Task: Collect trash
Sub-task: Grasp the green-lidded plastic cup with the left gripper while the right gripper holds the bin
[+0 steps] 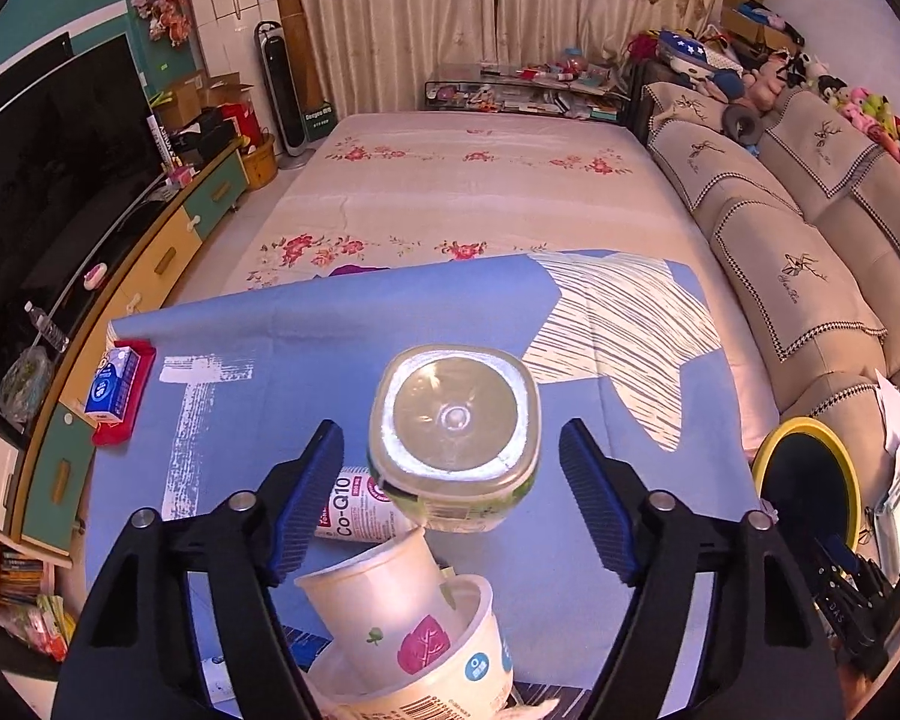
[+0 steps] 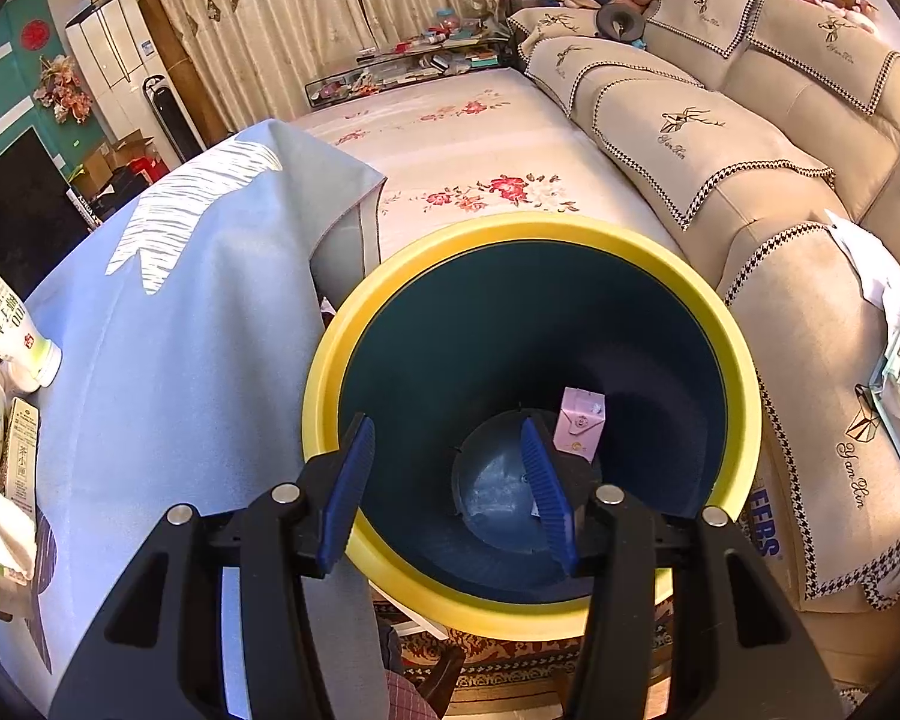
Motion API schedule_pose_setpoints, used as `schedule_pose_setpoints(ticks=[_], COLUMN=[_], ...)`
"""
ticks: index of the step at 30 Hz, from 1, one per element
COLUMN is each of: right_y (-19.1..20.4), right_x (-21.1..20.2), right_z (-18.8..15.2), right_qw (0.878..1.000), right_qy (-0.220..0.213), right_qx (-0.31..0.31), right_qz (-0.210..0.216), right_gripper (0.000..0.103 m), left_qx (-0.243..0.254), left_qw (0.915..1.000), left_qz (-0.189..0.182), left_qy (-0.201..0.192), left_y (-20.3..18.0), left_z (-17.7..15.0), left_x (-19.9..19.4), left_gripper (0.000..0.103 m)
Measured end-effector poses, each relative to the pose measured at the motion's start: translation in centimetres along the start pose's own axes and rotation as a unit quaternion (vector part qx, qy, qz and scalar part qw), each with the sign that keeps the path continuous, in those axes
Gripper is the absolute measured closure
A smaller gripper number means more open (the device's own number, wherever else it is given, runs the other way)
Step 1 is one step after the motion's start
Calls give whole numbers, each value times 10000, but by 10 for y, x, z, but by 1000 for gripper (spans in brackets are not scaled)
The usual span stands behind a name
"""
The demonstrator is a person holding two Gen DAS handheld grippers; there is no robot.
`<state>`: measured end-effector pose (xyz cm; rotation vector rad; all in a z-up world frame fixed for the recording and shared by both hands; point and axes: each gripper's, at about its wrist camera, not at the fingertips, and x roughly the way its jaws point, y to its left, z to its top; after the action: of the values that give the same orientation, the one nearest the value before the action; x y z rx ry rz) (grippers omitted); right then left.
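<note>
Blue-clothed table [image 1: 270, 348] beside a floral bed. Trash on it: 1 lying plastic bottle [image 1: 453, 438], 1 Co-Q10 tub [image 1: 360, 504], 2 nested cups [image 1: 414, 630]. Left gripper [image 1: 450, 498] open, straddling the bottle w/o contact. Right gripper [image 2: 447, 486] open, empty, over yellow-rimmed bin [image 2: 330, 372] w/ 1 pink carton [image 2: 581, 427] inside.

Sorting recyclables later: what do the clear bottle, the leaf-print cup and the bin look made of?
Bottle: clear glossy plastic, probably; see-through base with moulded centre dimple. Leaf-print cup: matte white, likely coated paper, with a thin rolled rim. Bin: smooth moulded plastic by the look, yellow rim, dark teal inside.
</note>
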<state>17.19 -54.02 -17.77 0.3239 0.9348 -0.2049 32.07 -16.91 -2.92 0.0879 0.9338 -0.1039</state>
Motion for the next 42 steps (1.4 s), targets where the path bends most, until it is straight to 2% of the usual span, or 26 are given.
schedule_pose_setpoints(ticks=[2,3,8,12,15,22,27,31,35,42], right_y=[0,0,-2,-5,-9,-31,-59,-84,-108,-131], right_x=[-1,-1,-12,-27,-41,-68,-81,-85,-85,-72], right_z=[0,-1,-1,-4,-7,-16,-28,-38,-48,-59], right_qw=[10000,10000,9999,9995,9989,9969,9951,9938,9926,9922], right_qy=[-5,-14,-130,-320,-459,-734,-827,-826,-780,-574], right_qx=[-3,-6,-7,8,10,119,361,568,775,970], right_qz=[5,14,45,1,-52,-258,-400,-480,-524,-527], right_gripper=[54,54,54,54,54,54,54,54,54,54], left_qx=[10,9,36,224,372,998,1356,1604,1837,1958], left_qw=[10000,9999,9996,9992,9978,9866,9760,9678,9634,9634], left_qz=[-61,-93,-261,-302,-482,-1227,-1684,-1932,-1942,-1784], left_qy=[38,49,90,-145,-275,-389,-260,-151,-200,407], left_y=[-1,-2,-8,-22,-38,-120,-189,-250,-303,-360], left_z=[-2,-2,-6,-8,-10,-28,-42,-55,-68,-100], left_x=[1,2,-3,-24,-43,-81,-84,-78,-60,21], left_gripper=[49,51,51,51,51,51,51,51,51,51])
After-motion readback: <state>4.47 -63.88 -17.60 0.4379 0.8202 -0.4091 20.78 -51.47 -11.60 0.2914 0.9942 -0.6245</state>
